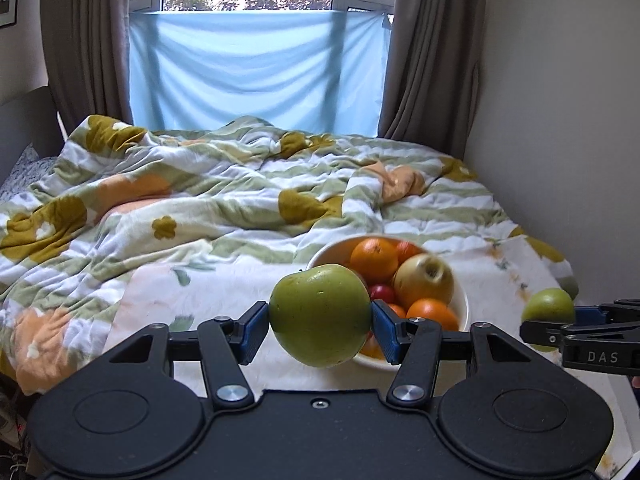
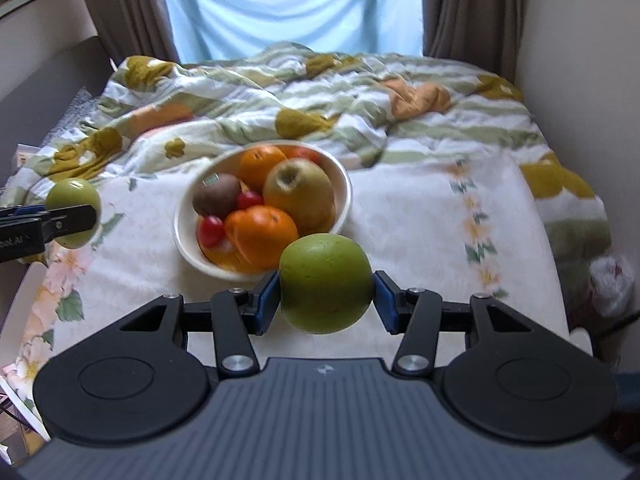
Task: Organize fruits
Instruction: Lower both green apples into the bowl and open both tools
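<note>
- My left gripper (image 1: pixel 320 322) has its blue pads pressed on either side of a green apple (image 1: pixel 320 314), jaws partly spread to the fruit's width, and the apple hangs clear above the bed in front of the white bowl (image 1: pixel 460 300)
- My right gripper (image 2: pixel 326 294) holds a second green apple (image 2: pixel 326 284) the same way, pads against both flanks, just beside the bowl's near rim and off the sheet
- In the left wrist view I can see the right gripper's apple at the far right edge; in the right wrist view the left one's apple sits at the far left, so the two hands are well apart with the bowl between them
- The bowl rests on the pale floral sheet (image 2: pixel 420 220) and already carries two oranges (image 2: pixel 262 232), a yellowish apple (image 2: pixel 300 192), a kiwi (image 2: pixel 216 194) and small red fruits (image 2: pixel 250 199)
- Progress, as I judge it: most fruit is gathered in the bowl, and these two green apples are what I can see outside it; no other loose fruit shows on the bed
- Left to do, I judge: bring each apple over the bowl and let it go, though the bowl looks nearly full
- Orientation: both apples are near round, so there is no real long axis; the left one's stem end seems to face up and slightly left, and I cannot tell where the right one's stem points
</note>
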`<state>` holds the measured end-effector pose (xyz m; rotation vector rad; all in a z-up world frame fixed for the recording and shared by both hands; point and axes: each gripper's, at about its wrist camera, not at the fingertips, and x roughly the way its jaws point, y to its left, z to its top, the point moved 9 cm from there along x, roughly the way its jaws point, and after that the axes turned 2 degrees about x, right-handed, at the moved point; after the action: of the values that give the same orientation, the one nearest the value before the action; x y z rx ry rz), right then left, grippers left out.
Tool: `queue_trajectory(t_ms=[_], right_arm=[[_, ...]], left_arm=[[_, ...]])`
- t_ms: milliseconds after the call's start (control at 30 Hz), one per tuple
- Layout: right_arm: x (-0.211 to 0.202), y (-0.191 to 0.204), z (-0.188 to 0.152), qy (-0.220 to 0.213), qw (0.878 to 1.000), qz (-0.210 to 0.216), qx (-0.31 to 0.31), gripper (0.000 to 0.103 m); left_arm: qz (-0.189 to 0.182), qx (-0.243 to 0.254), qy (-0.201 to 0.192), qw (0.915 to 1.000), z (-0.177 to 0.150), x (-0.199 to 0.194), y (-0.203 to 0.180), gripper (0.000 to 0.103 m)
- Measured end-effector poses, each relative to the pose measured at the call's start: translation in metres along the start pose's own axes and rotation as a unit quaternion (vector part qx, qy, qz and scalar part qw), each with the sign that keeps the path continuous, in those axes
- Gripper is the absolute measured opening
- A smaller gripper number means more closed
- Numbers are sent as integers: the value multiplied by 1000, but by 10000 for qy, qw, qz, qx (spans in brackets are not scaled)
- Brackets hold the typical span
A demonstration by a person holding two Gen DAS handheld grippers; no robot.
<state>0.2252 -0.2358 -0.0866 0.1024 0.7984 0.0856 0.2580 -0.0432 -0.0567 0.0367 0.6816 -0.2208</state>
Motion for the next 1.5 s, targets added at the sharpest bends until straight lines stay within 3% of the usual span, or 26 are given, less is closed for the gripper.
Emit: queue_trajectory(t_ms=[400,800,1200,1400,1500], right_arm=[[20,21,42,-209,9998,-63,38,65],[58,26,47,-70,9982,-398,450,65],[69,28,49,-151,9969,-530,556,65],[70,32,46,-129,9972,-507,534,65],[70,33,47,-125,9973,-508,512,65]], left_arm=[[-528,339,310,9976,44,70,7,60],[-1065,761,913,9872,49,159,0,60],[-1182,1036,1144,9809,41,192,-4,60],[-1172,1105,1070,9811,43,193,-7,61],[-1165,1115,975,9821,45,188,-7,84]])
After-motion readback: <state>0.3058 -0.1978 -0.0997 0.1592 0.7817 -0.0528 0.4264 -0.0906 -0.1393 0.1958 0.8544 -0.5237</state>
